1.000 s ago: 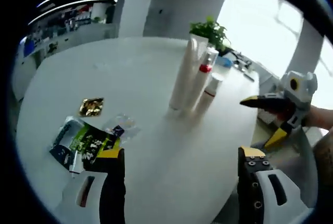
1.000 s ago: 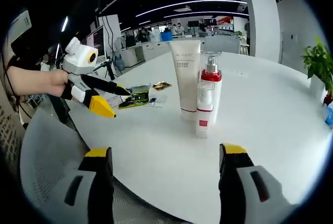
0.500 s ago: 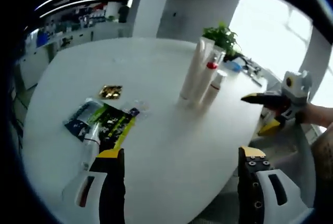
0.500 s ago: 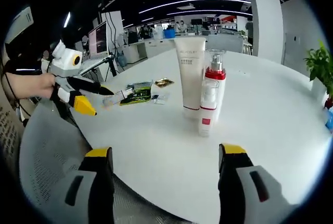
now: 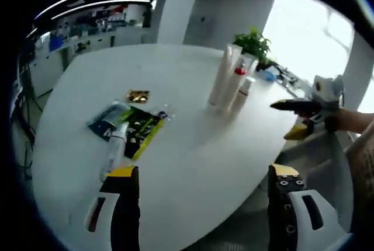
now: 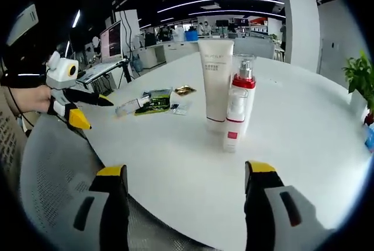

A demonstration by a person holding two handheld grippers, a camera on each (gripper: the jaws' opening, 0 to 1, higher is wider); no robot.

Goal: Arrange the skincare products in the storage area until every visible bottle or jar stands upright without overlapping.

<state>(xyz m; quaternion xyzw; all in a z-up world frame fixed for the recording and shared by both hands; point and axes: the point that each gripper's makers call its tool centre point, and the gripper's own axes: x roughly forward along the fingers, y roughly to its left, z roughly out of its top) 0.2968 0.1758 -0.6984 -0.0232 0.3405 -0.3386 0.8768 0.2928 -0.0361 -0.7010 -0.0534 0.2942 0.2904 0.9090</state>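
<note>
Grippers: left gripper (image 5: 201, 175) jaws apart, holding nothing, off the near edge of round white table (image 5: 193, 146); right gripper (image 6: 184, 175) jaws apart, also holding nothing, at table edge.
Upright group: tall white squeeze tube (image 6: 214, 84) standing on its cap, red-collared clear pump bottle (image 6: 241, 96), small white bottle with red band (image 6: 232, 125); close together near table middle, long axes vertical.
Lying item: clear slim tube (image 5: 114, 149) flat on table beside green-black sachets (image 5: 137, 134), with small gold foil packet (image 5: 138, 96) just past them; well apart from upright group; long axis along table, running roughly toward left gripper. Cap end cannot tell.
Handling: likely light, smooth plastic, slippery, may roll; squeezable, so grip mid-body across narrow width, gently.
Remaining: lying tube not yet stood up.
</note>
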